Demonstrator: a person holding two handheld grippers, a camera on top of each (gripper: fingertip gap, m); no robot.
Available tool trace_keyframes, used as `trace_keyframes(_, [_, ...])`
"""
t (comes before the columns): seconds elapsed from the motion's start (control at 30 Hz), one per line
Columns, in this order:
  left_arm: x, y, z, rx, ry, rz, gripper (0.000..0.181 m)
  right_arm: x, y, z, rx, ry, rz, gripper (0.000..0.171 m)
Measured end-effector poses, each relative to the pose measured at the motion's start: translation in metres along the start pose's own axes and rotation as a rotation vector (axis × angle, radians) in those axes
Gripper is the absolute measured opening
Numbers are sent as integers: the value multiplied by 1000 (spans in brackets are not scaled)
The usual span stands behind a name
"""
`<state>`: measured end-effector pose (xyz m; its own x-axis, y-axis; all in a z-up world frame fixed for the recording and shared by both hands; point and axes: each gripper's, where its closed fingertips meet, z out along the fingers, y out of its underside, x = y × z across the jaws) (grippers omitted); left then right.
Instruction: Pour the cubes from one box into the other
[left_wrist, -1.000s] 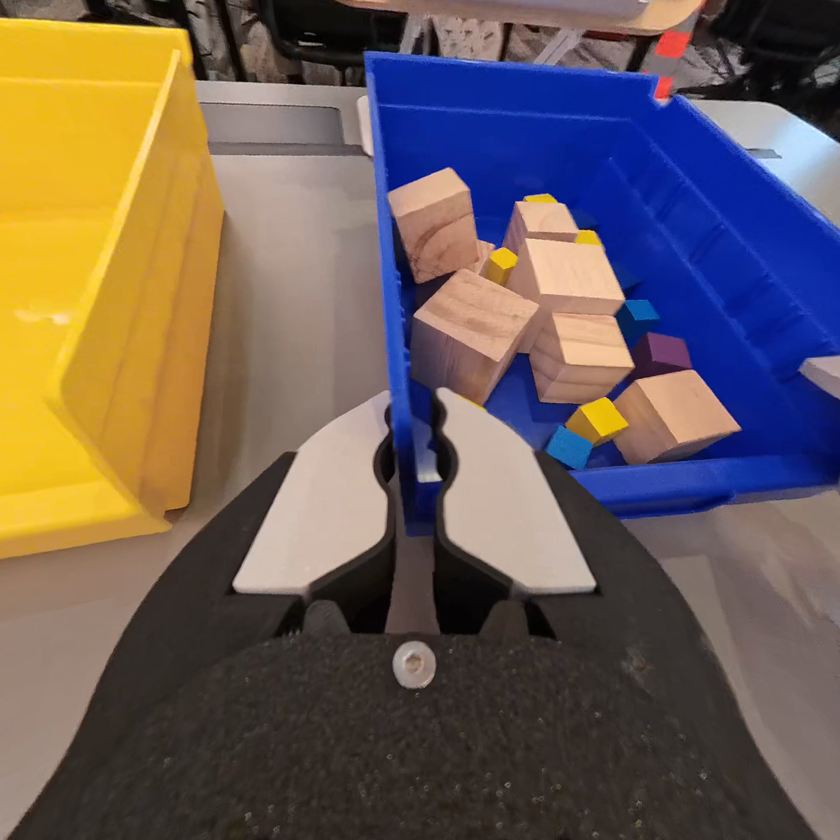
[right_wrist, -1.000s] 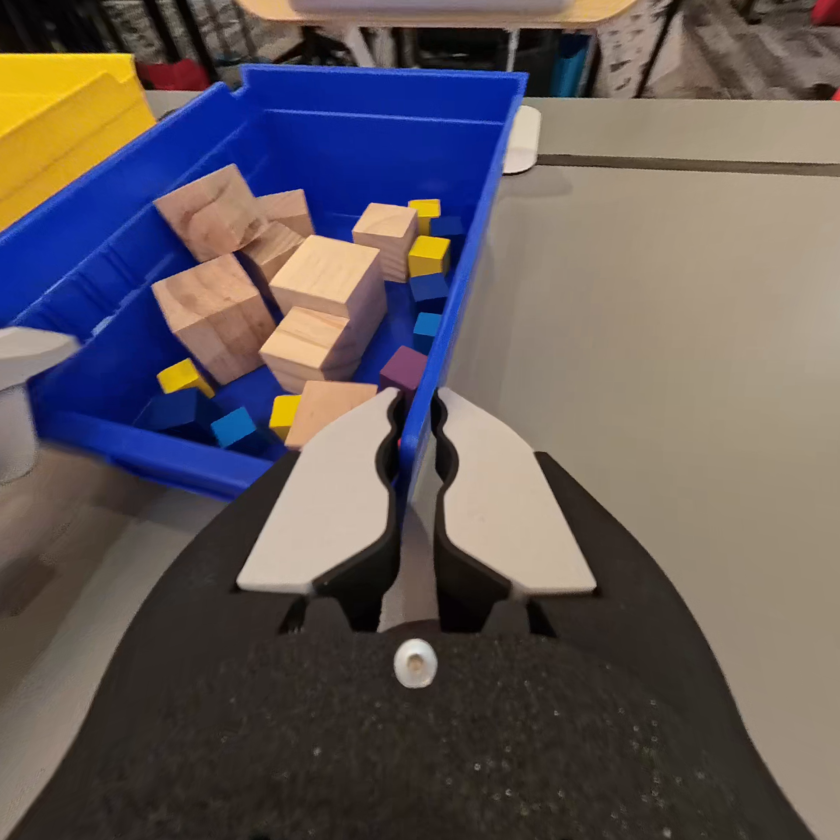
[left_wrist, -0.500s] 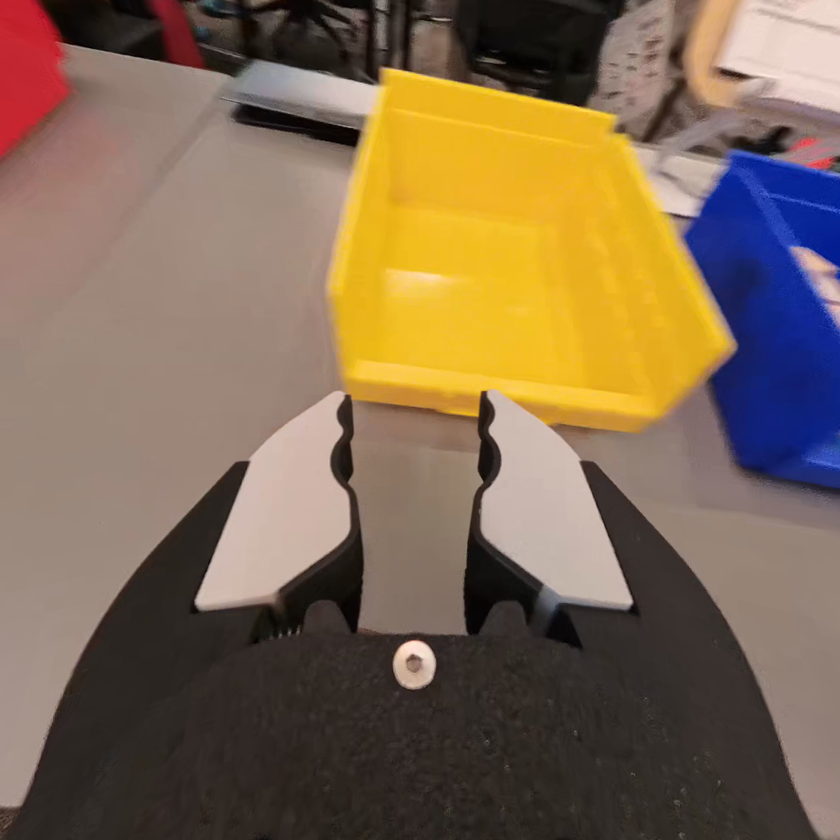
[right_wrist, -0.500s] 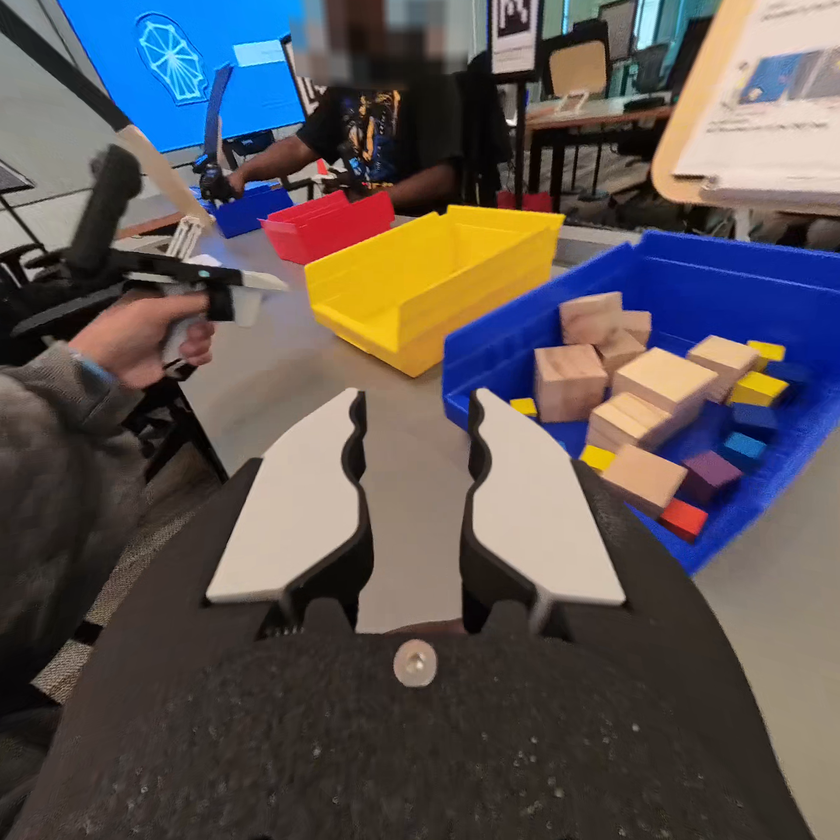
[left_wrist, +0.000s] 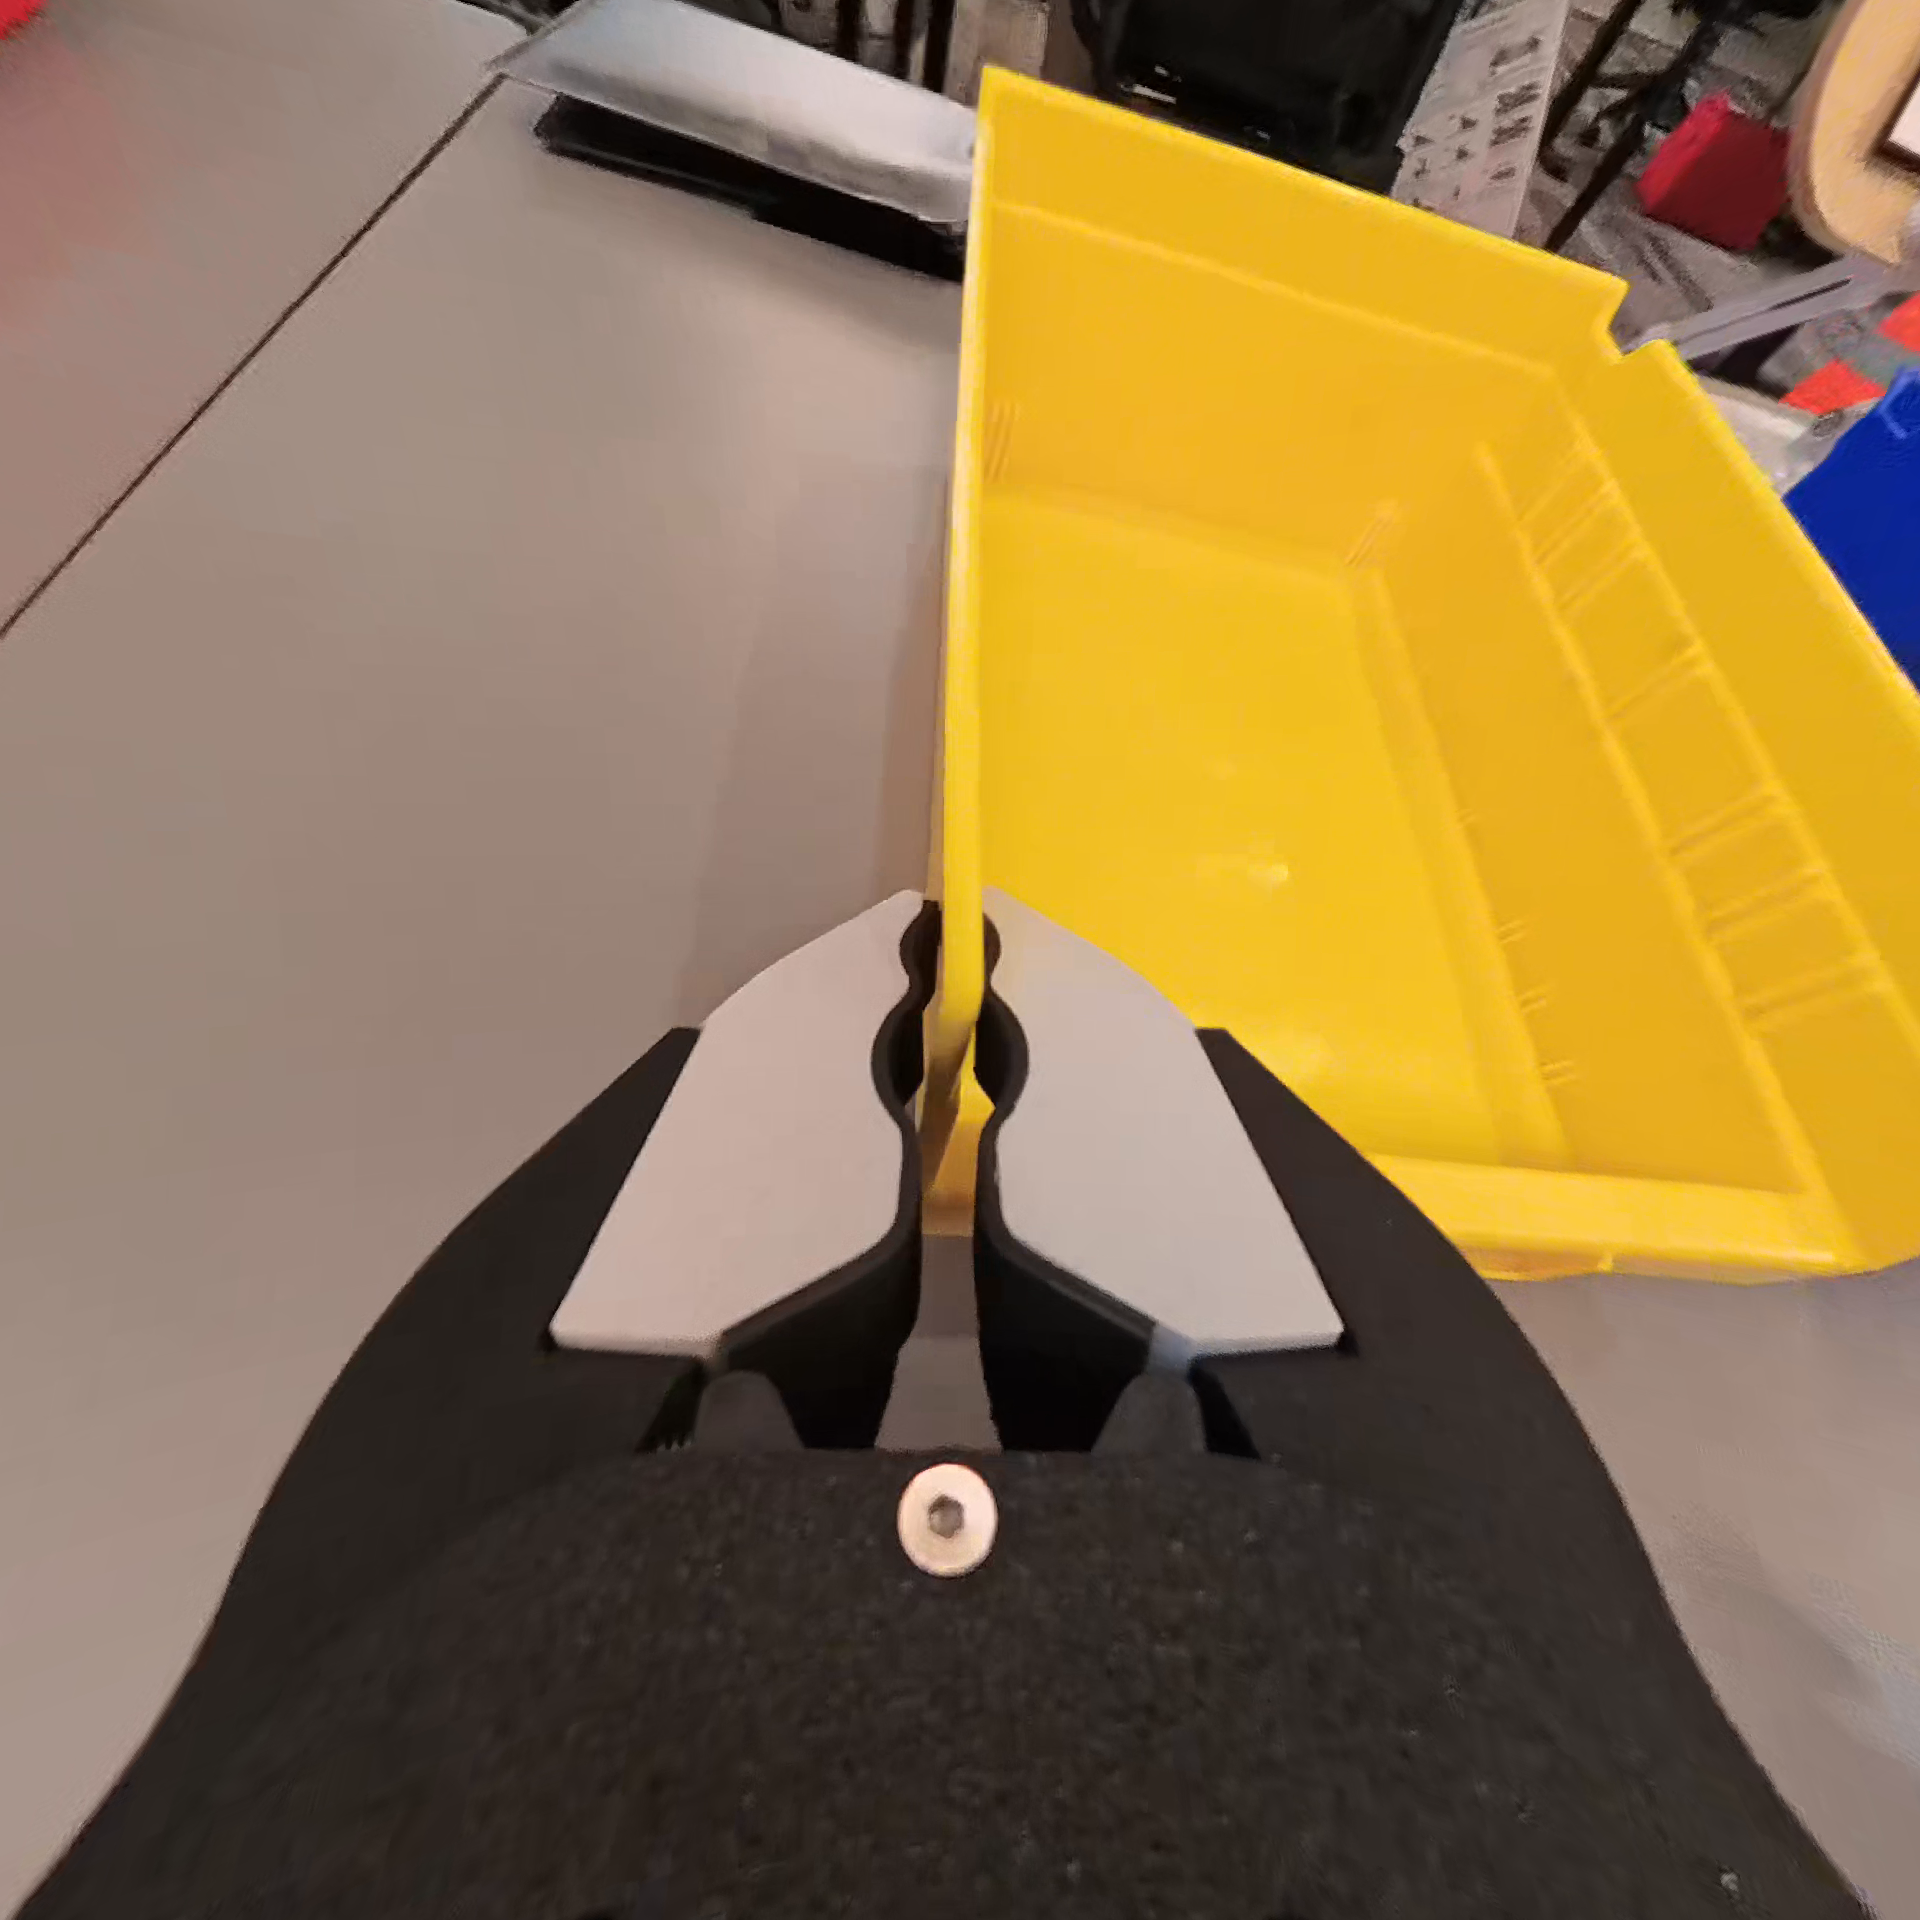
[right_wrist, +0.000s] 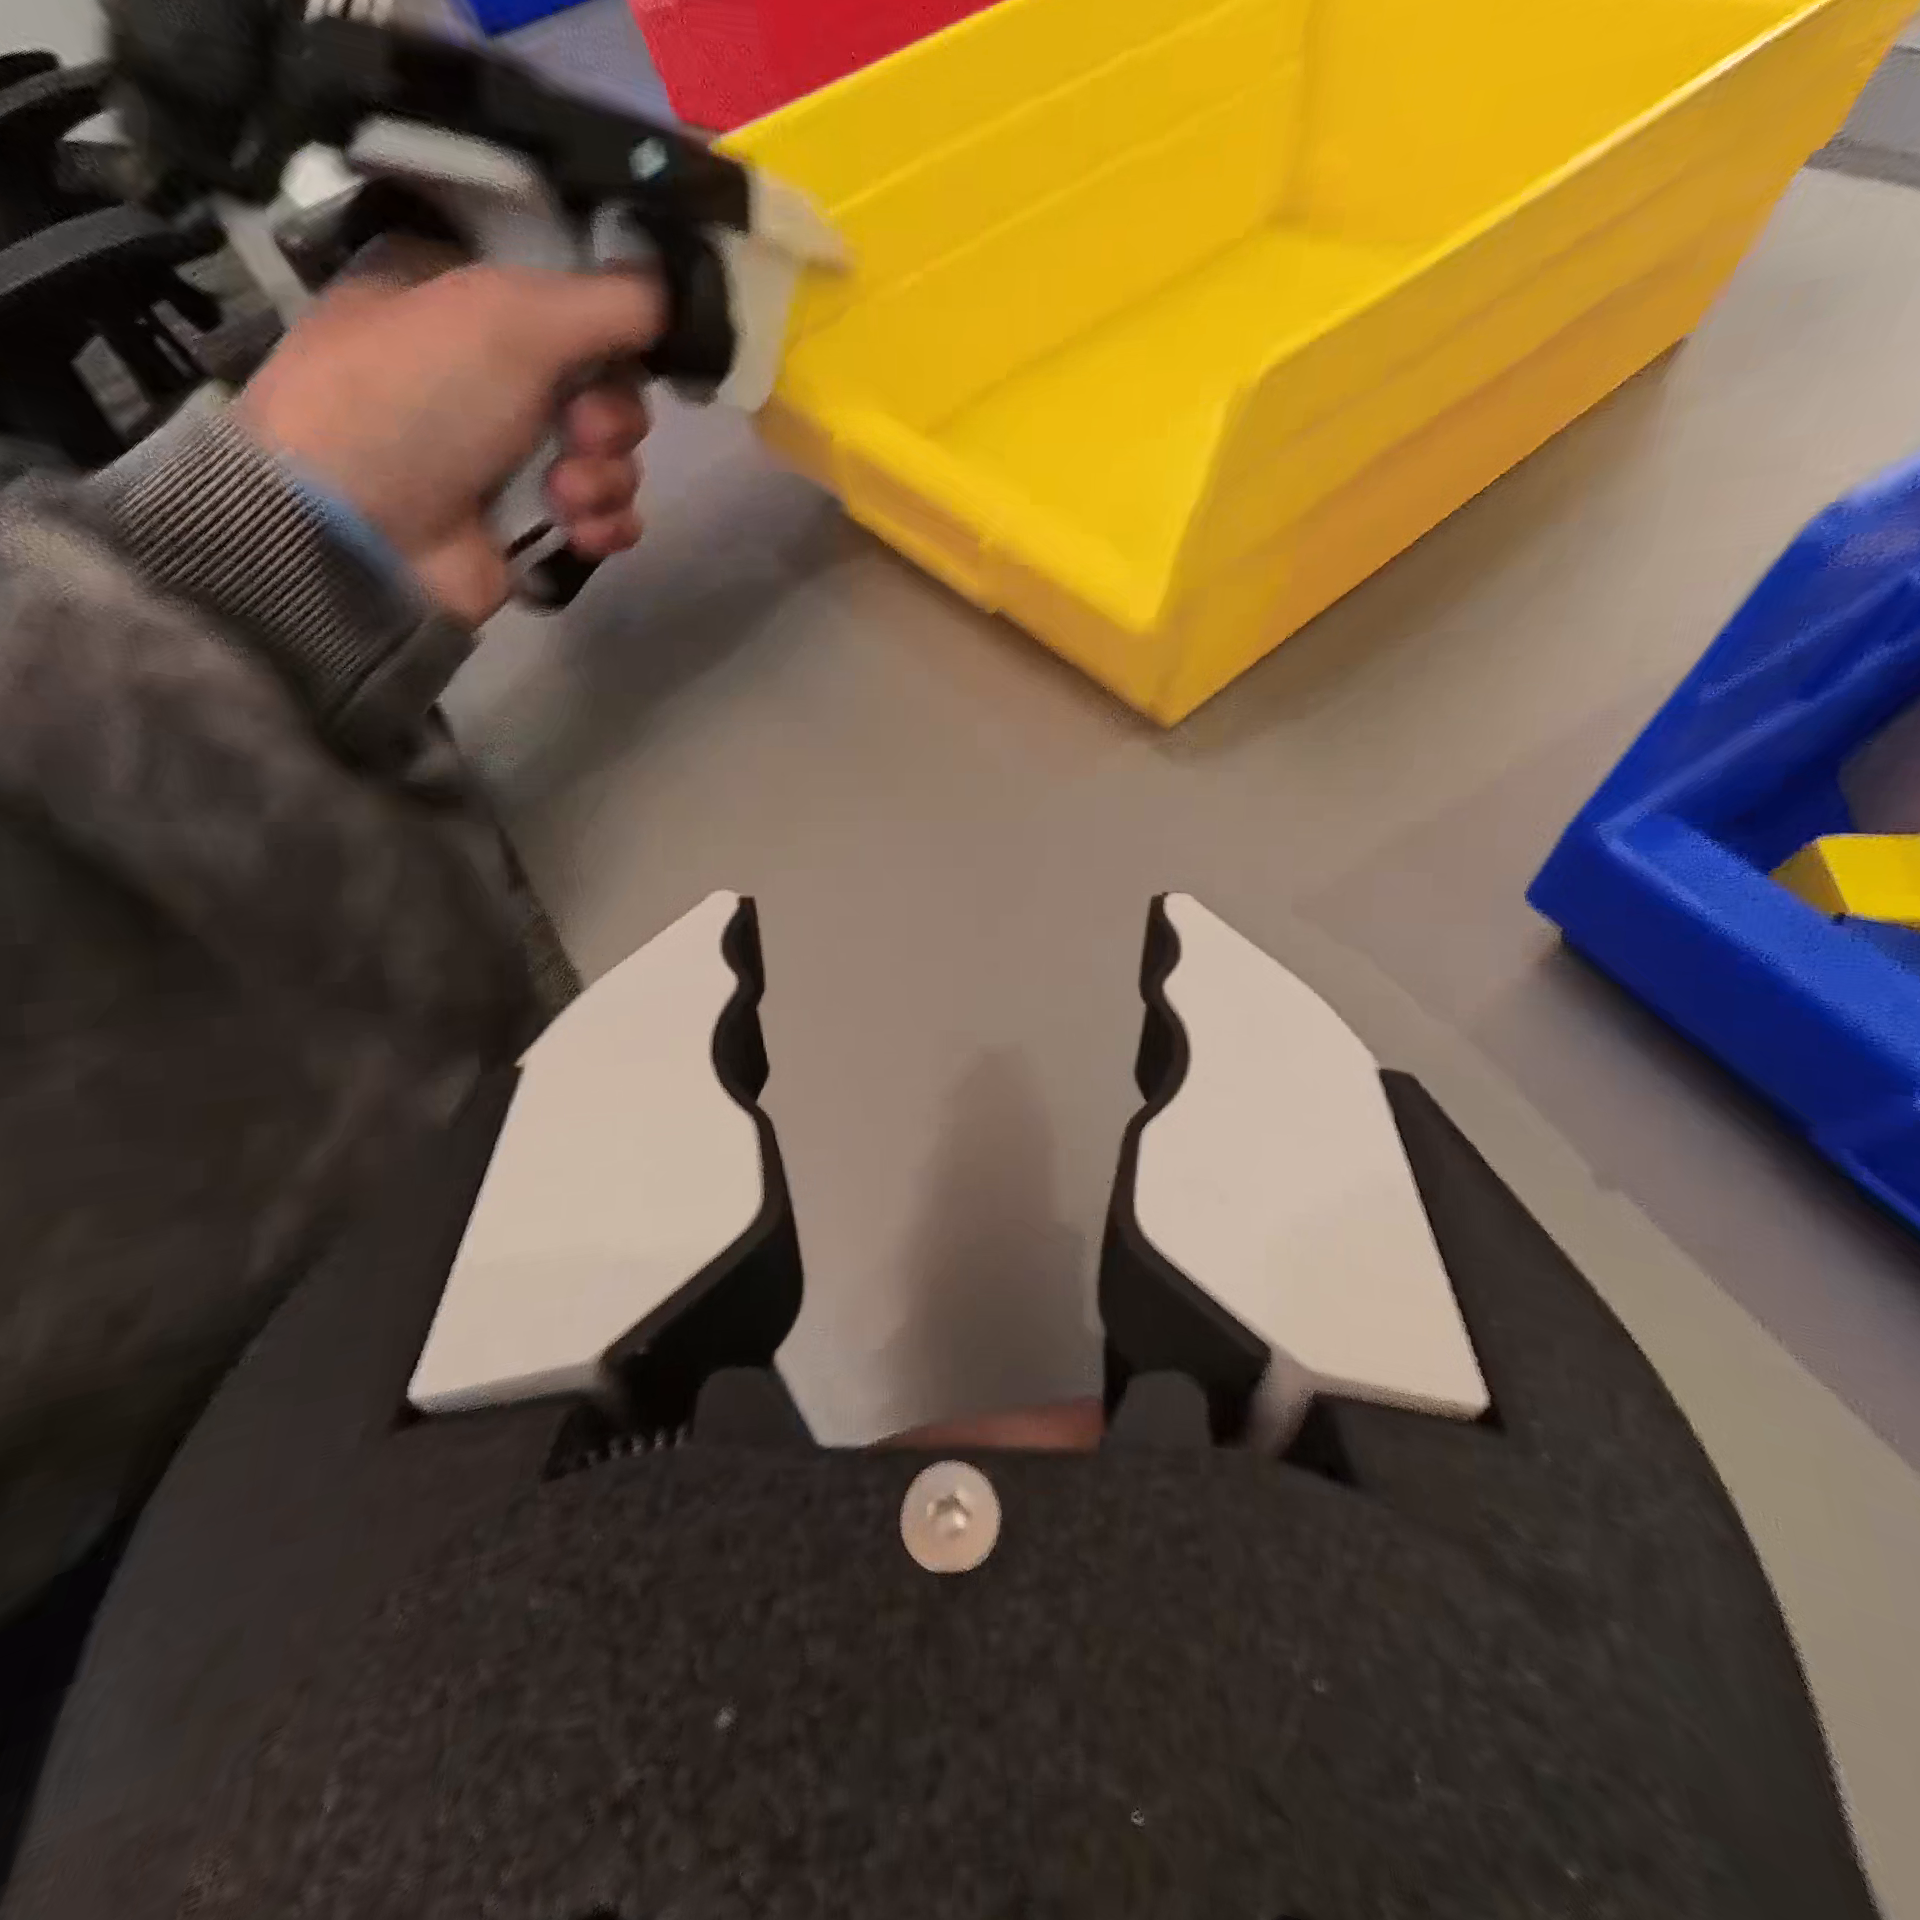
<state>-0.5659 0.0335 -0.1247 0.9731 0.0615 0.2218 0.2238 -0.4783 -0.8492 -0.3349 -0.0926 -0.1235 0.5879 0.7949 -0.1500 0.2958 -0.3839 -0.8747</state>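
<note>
Change since one second earlier: both grippers then clamped opposite side walls of the blue box; both had since let go of it. The left gripper (left_wrist: 951, 935) had crossed to the yellow box (left_wrist: 1351, 644) and was clenched on the near end of its left side wall, the wall standing between the two fingers (left_wrist: 790, 1122). The right gripper (right_wrist: 951, 914) had drawn back and hung over bare tabletop, jaws released and wide apart, grasping nothing.

Task items: blue box (right_wrist: 1745, 894), at the right edge of the right wrist view, near the yellow box but apart from it; of its cubes, only a yellow cube (right_wrist: 1860, 883) showed there, inside the near corner. Yellow box interior held no cubes.

Surface: grey table (left_wrist: 468, 623), matte, with a seam line running across its left part. Room: cluttered background beyond the far edge, blurred; dark furniture legs and a red item visible.

Other items: a flat grey and black object (left_wrist: 748, 125) on the table behind the yellow box; a red bin (right_wrist: 790, 42) beyond it in the right wrist view. The person's left hand (right_wrist: 457, 416) and grey sleeve (right_wrist: 208, 810) filled the left of that view, blurred, covering the table edge.
</note>
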Motion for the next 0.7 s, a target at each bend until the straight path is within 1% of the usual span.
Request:
trace_keyframes(0.1, [3,21,-36,16,-12,-8,4,19,-18,21,22,99,42,71])
trace_keyframes(0.17, [4,35,-61,20,-33,-16,4,23,-25,34,23,152,48,73])
trace_keyframes(0.23, [6,47,-82,35,-46,-55,4,22,-23,50,-6,214,45,71])
trace_keyframes(0.3, [11,58,-99,49,-73,-35,4,5,-12,67,-84,180,75,66])
trace_keyframes(0.33, [14,63,-106,50,-94,-19,4,2,-9,69,-102,202,92,75])
trace_keyframes(0.37, [15,67,-113,44,-129,4,4,3,-11,66,-101,229,120,66])
trace_keyframes(0.4, [16,70,-121,37,-163,31,4,7,-14,59,-90,259,162,45])
trace_keyframes(0.43, [19,71,-130,45,-179,56,4,18,-17,50,-68,307,185,15])
trace_keyframes(0.47, [27,69,-140,68,-172,67,6,24,-23,44,-35,315,161,5])
trace_keyframes(0.5, [38,67,-149,94,-163,71,10,27,-22,39,-42,319,163,4])
trace_keyframes(0.57, [56,57,-167,162,-221,121,9,28,-34,20,8,336,144,3])
trace_keyframes(0.63, [79,33,-184,269,-221,160,7,29,-62,-16,119,370,92,3])
trace_keyframes(0.7, [108,2,-199,375,-196,190,5,32,-95,-65,233,440,-6,4])
